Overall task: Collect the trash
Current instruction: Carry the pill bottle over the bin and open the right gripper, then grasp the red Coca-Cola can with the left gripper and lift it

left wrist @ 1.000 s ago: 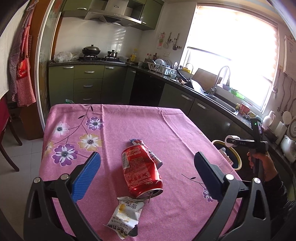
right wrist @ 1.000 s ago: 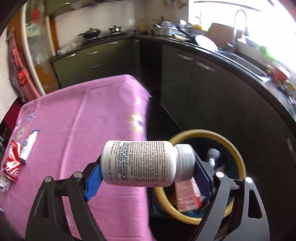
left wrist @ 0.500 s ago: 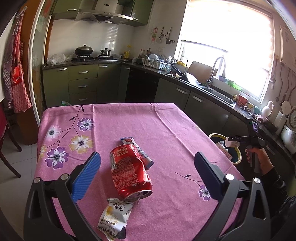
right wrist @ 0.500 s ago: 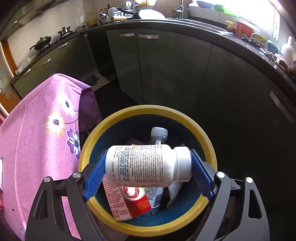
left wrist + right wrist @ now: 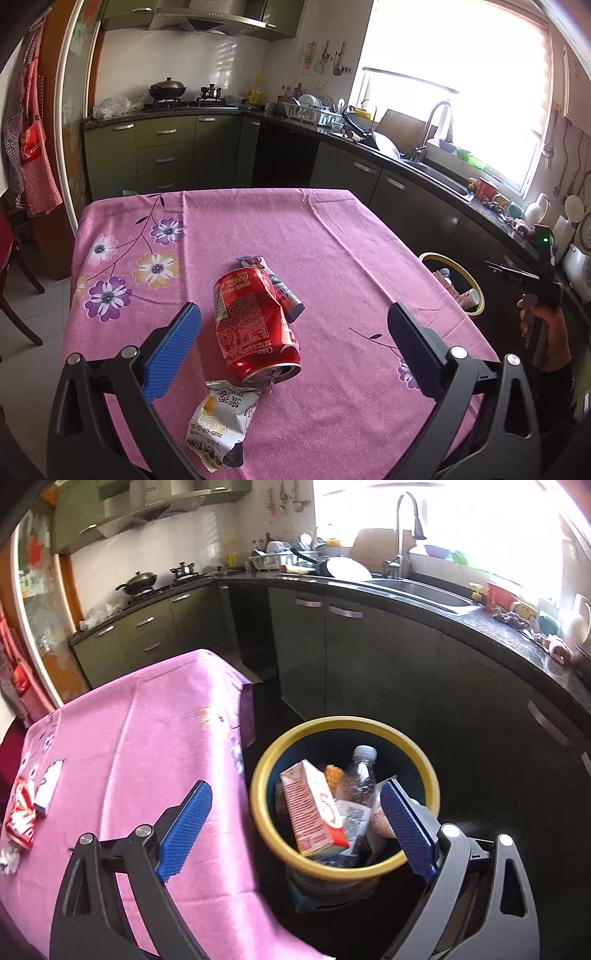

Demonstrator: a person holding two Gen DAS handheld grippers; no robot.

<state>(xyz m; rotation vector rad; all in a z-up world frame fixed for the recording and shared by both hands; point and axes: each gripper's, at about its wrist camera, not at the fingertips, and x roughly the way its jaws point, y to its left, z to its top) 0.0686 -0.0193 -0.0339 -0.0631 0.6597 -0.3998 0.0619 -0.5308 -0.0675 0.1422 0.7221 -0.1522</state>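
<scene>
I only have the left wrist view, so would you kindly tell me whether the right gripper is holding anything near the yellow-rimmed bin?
Observer: No, the right gripper is open and empty, with the yellow-rimmed round bin just ahead of it.
Operator: Thank you. What is inside the bin?
Observer: A red-and-white cardboard carton leans tilted beside a clear plastic bottle with a white cap.
Operator: Does it look as if there is room left?
Observer: Seemingly yes: the bin's dark inner wall shows bare on the far side, above the trash.
</scene>
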